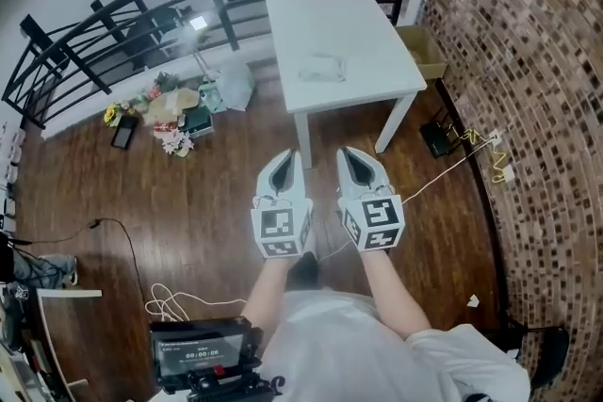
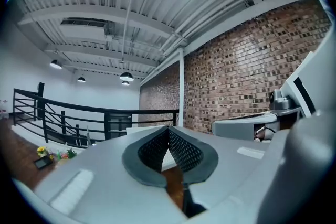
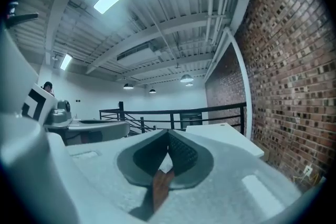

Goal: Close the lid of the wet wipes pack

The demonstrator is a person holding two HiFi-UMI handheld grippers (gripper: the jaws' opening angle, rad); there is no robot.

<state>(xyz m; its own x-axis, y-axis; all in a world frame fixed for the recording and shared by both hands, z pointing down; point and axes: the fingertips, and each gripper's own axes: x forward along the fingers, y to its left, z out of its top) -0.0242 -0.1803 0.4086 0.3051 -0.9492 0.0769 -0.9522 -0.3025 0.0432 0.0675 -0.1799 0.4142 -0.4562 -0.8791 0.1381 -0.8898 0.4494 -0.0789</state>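
The wet wipes pack [image 1: 321, 69] lies as a pale, see-through packet near the middle of the white table [image 1: 367, 42]; from here its lid is too small to tell open from closed. Both grippers are held side by side over the wooden floor, short of the table's front edge and well apart from the pack. My left gripper [image 1: 290, 157] points at the table with its jaws together and nothing between them. Beside it, my right gripper [image 1: 350, 155] is likewise shut and empty. In each gripper view, the left gripper [image 2: 169, 128] and the right gripper [image 3: 168, 132] show their pads meeting at the tips.
A black railing [image 1: 141, 14] runs behind and left of the table. Flowers and bags [image 1: 171, 113] lie on the floor at the left. A cardboard box [image 1: 424, 50] stands by the brick wall [image 1: 537, 61]. Cables [image 1: 170, 301] and a screen device [image 1: 203, 351] lie near the person's feet.
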